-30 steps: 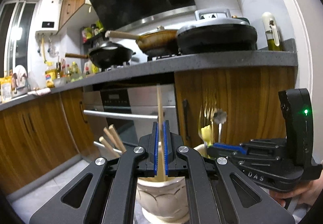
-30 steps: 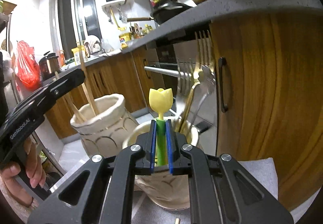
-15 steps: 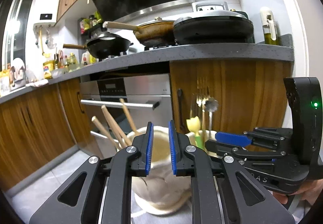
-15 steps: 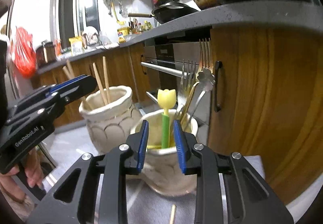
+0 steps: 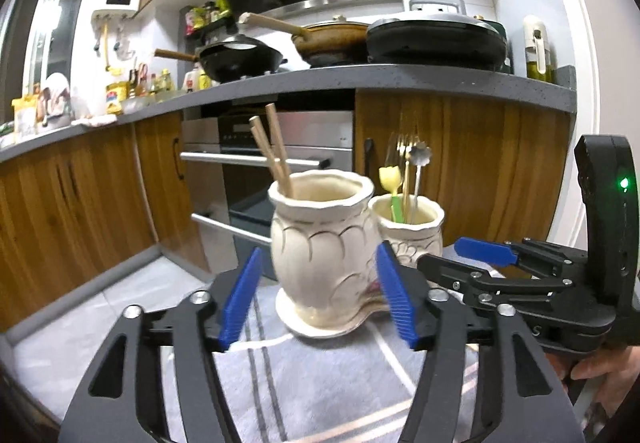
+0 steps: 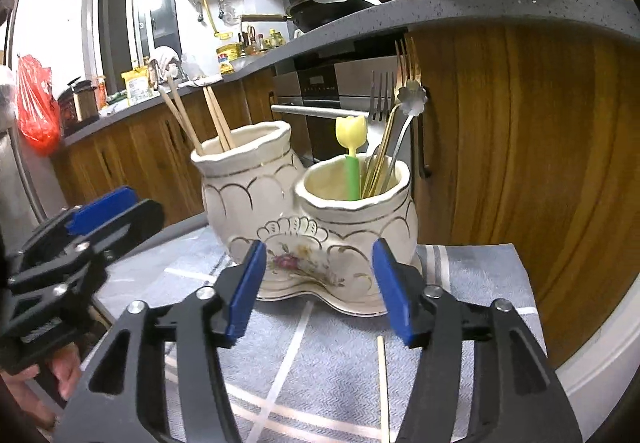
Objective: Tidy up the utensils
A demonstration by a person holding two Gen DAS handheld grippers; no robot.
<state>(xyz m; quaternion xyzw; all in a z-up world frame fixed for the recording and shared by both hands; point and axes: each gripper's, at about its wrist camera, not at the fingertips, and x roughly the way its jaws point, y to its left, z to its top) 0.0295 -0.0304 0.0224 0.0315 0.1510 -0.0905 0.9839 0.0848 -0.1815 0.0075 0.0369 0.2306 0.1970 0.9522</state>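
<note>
Both of my tools have let go and drawn back since a second ago, when the left pinched a chopstick and the right the tulip pick. My left hand-held gripper (image 5: 318, 299) now stands wide and empty, with the taller cream ceramic holder with scalloped gilt lines (image 5: 324, 243) straight ahead between its blue pads. Pale wooden chopsticks (image 5: 272, 147) lean out of that holder's far-left rim.

Just right of it, touching on a shared base, sits the shorter cream ceramic holder with a painted flower (image 6: 352, 235), directly ahead of my right hand-held gripper (image 6: 318, 295), also spread wide and carrying nothing. It holds the yellow tulip-topped green plastic pick (image 6: 352, 155), gold forks (image 6: 406, 67) and a silver flower-headed spoon (image 6: 414, 99).

I judge the sorting nearly finished: sticks in one pot, cutlery in the other. One thin wooden stick (image 6: 382, 383) remains on the grey striped cloth (image 6: 480, 283), just below my right tool's pads, and probably belongs with the chopsticks.

Readable writing: I can make out none; the lettering on the tools is too blurred.
</note>
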